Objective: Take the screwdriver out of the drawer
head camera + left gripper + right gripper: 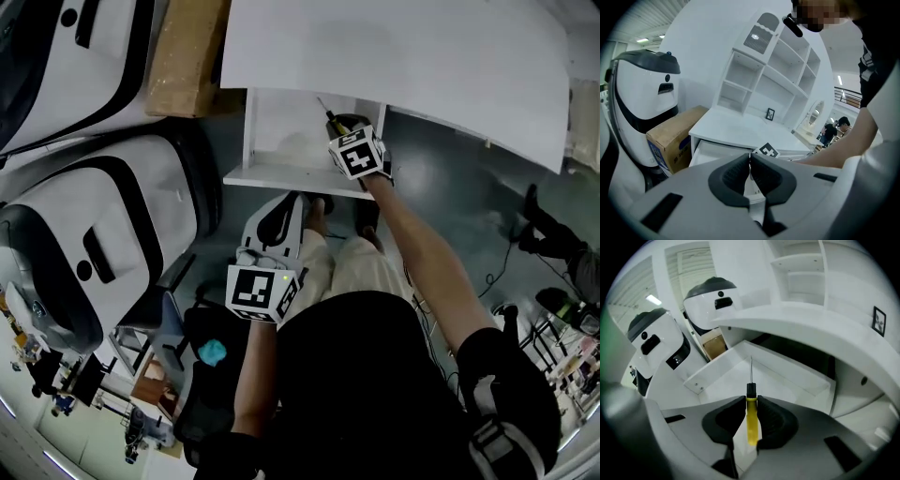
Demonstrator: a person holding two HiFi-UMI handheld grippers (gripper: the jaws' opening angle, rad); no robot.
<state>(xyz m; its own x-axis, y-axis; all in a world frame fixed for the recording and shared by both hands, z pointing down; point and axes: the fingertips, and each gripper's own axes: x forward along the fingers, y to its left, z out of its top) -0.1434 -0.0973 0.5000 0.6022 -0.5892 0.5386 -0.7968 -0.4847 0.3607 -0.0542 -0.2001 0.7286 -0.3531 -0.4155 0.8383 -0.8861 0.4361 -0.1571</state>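
A screwdriver with a yellow handle, black collar and thin metal shaft sits clamped between the pads of my right gripper, its tip pointing forward over the open white drawer. From the head view the same screwdriver pokes out above the right gripper, held over the drawer under the white desk top. My left gripper is shut with nothing between its pads, hanging low in front of the drawer; in the head view the left gripper sits below the drawer's front edge.
A cardboard box stands left of the drawer, beside large white-and-black machines. The white desk top overhangs the drawer. A shelf unit rises on the desk. The person's legs are just below the drawer front.
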